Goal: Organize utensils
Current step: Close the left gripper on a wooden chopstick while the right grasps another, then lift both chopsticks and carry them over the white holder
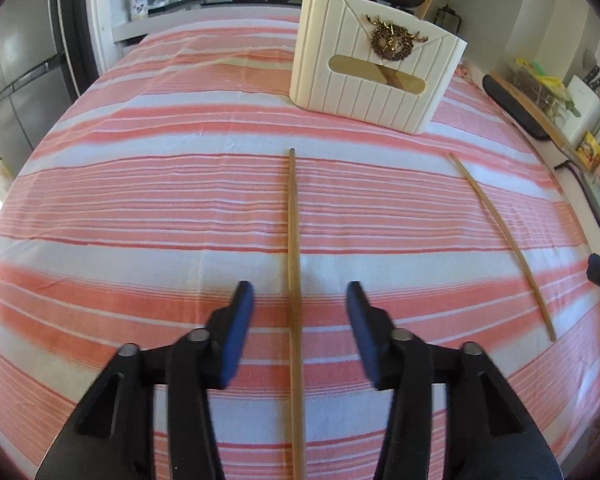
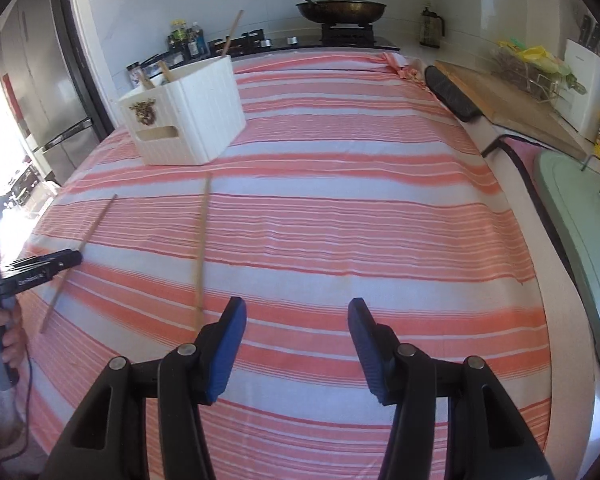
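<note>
Bright daylit kitchen, blown-out white glare at the far left edge of both views, striped cloth (image 1: 180,208) evenly lit with faint shadows, strong fisheye bending and dark vignette at corners, near gripper fingers (image 1: 236,332) slightly soft

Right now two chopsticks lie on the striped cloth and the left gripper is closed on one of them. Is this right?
Not quite. The left gripper is open: in the left wrist view the chopstick runs between its pads without touching them. The rest holds: a second chopstick also lies on the striped cloth.
</note>
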Tool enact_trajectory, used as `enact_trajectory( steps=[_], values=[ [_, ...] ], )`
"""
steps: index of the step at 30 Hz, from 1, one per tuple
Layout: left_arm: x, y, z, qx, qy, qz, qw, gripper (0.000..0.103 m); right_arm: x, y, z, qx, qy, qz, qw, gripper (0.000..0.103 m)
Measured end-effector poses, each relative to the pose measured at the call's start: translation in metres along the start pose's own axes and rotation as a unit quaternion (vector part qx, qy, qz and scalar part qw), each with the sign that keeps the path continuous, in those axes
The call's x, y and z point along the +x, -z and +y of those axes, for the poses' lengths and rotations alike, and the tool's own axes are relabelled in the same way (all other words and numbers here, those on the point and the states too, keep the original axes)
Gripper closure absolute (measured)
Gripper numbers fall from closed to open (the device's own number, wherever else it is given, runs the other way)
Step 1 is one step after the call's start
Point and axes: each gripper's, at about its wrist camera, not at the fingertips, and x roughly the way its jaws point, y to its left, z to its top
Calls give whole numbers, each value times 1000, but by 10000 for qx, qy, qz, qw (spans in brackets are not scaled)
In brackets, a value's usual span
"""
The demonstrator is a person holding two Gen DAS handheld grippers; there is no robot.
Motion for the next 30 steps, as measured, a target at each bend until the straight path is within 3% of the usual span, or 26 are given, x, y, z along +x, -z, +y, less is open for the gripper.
enact_trajectory(
  steps=[1, 5, 10, 19, 21, 22, 23, 24, 26, 28, 30],
  values=[
    [-1, -2, 1, 29, 55, 14, 10000, 35, 0, -5, 7, -77, -120, 69, 9999, 49],
    [4, -12, 3, 276, 219, 331, 9988, 31, 15, -23, 38, -485, -373, 445, 9971, 49],
    [16, -28, 4, 598, -58, 511, 9969, 31, 47, -38, 71, -1067, -264, 806, 9907, 49],
    [52, -68, 11, 816, -334, 879, 9922, 32, 109, -70, 82, -985, -282, 1232, 9871, 49],
    [56, -75, 11, 838, -363, 909, 9917, 37, 122, -77, 85, -1022, -264, 1277, 9862, 49],
    [58, -79, 10, 849, -366, 912, 9915, 45, 127, -81, 87, -1043, -247, 1270, 9861, 49],
    [60, -82, 9, 853, -331, 909, 9917, 61, 132, -86, 88, -1048, -226, 1226, 9867, 49],
    [61, -86, 8, 849, -281, 905, 9919, 68, 136, -91, 88, -1013, -231, 1179, 9876, 50],
    [65, -91, 5, 860, -235, 906, 9919, 96, 145, -103, 89, -931, -206, 1102, 9893, 63],
    [67, -93, 3, 872, -224, 832, 9925, 98, 152, -112, 88, -886, -149, 1070, 9902, 89],
    [66, -93, 3, 837, -154, 723, 9937, 99, 156, -118, 85, -821, -141, 1090, 9905, 97]
  ],
)
